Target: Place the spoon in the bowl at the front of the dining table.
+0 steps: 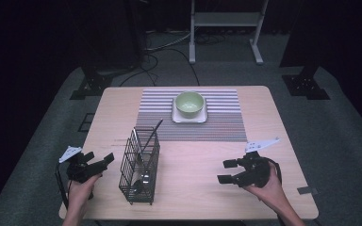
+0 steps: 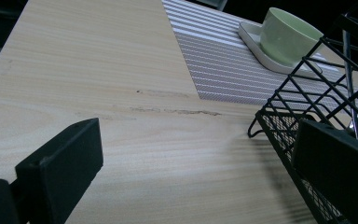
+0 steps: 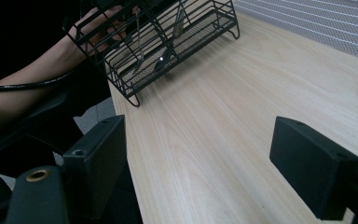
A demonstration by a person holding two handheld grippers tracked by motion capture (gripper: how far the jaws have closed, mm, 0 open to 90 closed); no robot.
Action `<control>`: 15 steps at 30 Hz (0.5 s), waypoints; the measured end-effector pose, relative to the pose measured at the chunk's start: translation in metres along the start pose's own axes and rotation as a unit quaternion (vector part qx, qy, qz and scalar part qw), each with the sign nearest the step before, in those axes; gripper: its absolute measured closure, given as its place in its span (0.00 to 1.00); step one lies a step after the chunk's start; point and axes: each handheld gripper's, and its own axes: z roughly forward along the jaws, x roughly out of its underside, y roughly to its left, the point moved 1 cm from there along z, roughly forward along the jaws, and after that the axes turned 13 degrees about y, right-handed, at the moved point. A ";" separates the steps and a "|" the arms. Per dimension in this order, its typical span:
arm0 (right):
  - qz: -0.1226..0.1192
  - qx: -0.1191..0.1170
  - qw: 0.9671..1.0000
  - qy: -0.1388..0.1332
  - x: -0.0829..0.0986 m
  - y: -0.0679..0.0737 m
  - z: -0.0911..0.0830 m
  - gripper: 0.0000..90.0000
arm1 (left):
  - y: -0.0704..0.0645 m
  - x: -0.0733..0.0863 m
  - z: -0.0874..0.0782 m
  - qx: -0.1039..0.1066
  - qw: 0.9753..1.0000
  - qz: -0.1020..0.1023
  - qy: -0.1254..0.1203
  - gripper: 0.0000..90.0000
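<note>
Clearly, the work in hand centred on the black wire-mesh cutlery caddy (image 1: 140, 165), which stood upright on the pale wooden bench (image 1: 193, 188) near its front-left part, with metal utensils (image 1: 143, 176) resting inside and one dark handle leaning out toward the striped grey placemat (image 1: 217, 122). The left hand-held gripper (image 1: 99, 162) was held just beside the caddy's left wall, apart from it, with its jaws spread wide and nothing between them. In the left gripper view the caddy (image 2: 307, 116) was seen at the right, close behind one jaw, so the basket lay to that gripper's right and slightly ahead. The right hand-held gripper (image 1: 228, 171) was held well apart from the caddy, out over bare bench at the front-right, its jaws likewise parted and empty and pointed leftward; in the right gripper view the caddy (image 3: 163, 42) was seen farther off, with the other hand behind it. The caddy's long axis was judged to run from the bench's front edge toward the placemat, so its long side walls faced the two grippers. The left hand was plainly the nearer, and a short move rightward was judged enough for it to reach the wire wall. A pale green bowl (image 1: 189, 104) sat on a white square plate (image 1: 188, 117) on the placemat, well beyond the caddy.
</note>
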 end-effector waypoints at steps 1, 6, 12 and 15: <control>-0.001 0.000 1.000 0.001 -0.001 0.001 0.000 0.20 | 0.000 0.000 0.000 0.000 1.000 0.000 0.000 0.01; -0.007 -0.006 1.000 0.007 -0.009 0.004 0.003 0.20 | 0.000 0.000 0.000 0.000 1.000 0.000 0.000 0.01; -0.011 -0.013 1.000 0.007 -0.016 0.007 0.004 0.20 | 0.001 0.000 -0.001 0.000 1.000 -0.001 -0.001 0.01; -0.013 -0.017 1.000 0.007 -0.021 0.008 0.005 0.20 | 0.001 0.000 -0.001 0.000 1.000 -0.002 -0.001 0.01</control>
